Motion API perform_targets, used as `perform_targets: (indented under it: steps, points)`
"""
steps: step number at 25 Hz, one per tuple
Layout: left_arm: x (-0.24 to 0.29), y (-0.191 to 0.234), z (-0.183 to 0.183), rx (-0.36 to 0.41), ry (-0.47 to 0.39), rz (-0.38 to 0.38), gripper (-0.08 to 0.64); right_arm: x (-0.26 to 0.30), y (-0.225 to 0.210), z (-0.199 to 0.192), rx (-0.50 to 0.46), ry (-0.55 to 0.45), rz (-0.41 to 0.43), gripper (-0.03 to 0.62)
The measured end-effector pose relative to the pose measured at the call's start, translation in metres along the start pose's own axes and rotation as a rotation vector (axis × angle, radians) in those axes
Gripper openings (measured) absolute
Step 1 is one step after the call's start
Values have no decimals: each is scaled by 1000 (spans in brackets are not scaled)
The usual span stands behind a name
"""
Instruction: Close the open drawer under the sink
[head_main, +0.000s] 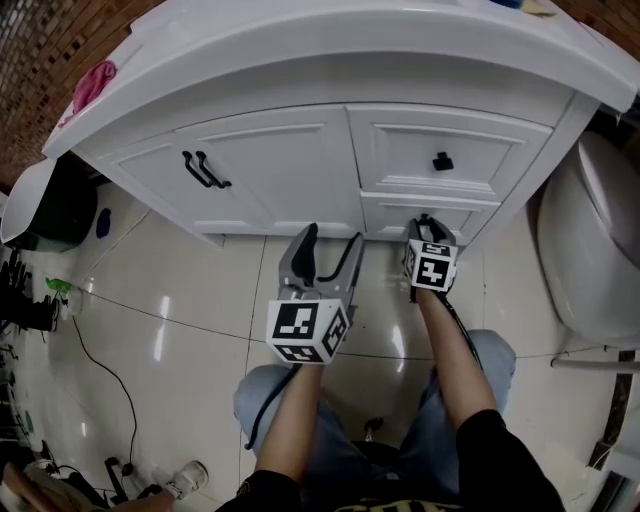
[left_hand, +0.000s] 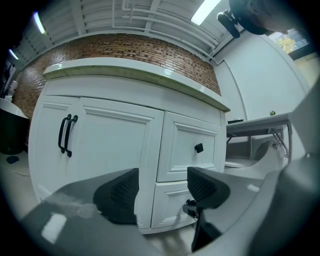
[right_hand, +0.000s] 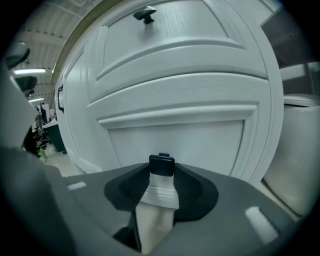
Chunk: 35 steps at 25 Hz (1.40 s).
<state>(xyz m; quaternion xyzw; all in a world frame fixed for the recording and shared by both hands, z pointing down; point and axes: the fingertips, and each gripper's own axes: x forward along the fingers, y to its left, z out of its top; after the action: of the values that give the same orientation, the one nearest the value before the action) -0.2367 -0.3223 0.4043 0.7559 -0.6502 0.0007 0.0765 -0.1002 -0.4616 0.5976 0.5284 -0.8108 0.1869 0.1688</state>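
The white vanity (head_main: 270, 170) has two drawers on its right side. The upper drawer (head_main: 400, 150) carries a black knob (head_main: 443, 161). My right gripper (head_main: 425, 228) reaches the lower drawer (head_main: 385, 215) just above the floor. In the right gripper view the right gripper (right_hand: 161, 167) is shut on the lower drawer's small black knob (right_hand: 161, 164), the drawer front (right_hand: 190, 140) close behind it. How far the lower drawer stands out I cannot tell. My left gripper (head_main: 330, 250) hangs open and empty in front of the cabinet; the left gripper view shows its gripper (left_hand: 162, 192) with wide jaws.
A white toilet (head_main: 600, 250) stands close on the right. A black bin (head_main: 60, 210) sits at the left, and cables (head_main: 100, 370) trail over the glossy tiled floor. The cabinet doors carry two black handles (head_main: 205, 170). A pink cloth (head_main: 92, 82) lies on the countertop.
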Motion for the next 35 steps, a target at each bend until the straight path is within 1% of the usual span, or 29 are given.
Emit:
perform_targets:
  steps: [2,3,4,5,6,10,12,17,22,24,27,30,33,35]
  points:
    - [0,-1,0,17,-1,1,304,0,5,-2,21,28,89,150]
    - [0,-2,1,26,-3,1,304,-2,10,-2,53,37,148,179]
    - [1,-3,2,34,-7,0,304,-5,14,-2,91,41,200,230]
    - [2,-5,3,39,-12,-3,304,-10,16,-2,119,38,232,259]
    - [3,-8,4,41,-18,-8,304,-17,15,1,124,27,239,268]
    - [5,-17,9,36,-40,-28,304,-60,2,25,14,-53,197,284]
    - [1,-23,13,37,-49,-42,304,-88,-4,43,-12,-117,191,285]
    - [-15,-51,29,48,-84,-82,304,-163,-13,83,-13,-278,191,285]
    - [-44,-81,46,75,-115,-100,304,-242,-7,114,-22,-430,202,285]
    - [-61,-92,55,71,-139,-109,304,-274,-1,123,-41,-480,206,288]
    - [-86,-107,63,63,-170,-122,304,-316,9,125,-112,-525,196,302]
    - [-101,-123,67,90,-179,-141,304,-347,10,121,-160,-554,160,311]
    - [-113,-134,71,108,-187,-139,304,-369,5,121,-168,-570,127,313]
    - [-123,-141,66,113,-176,-133,304,-382,0,117,-148,-561,104,314]
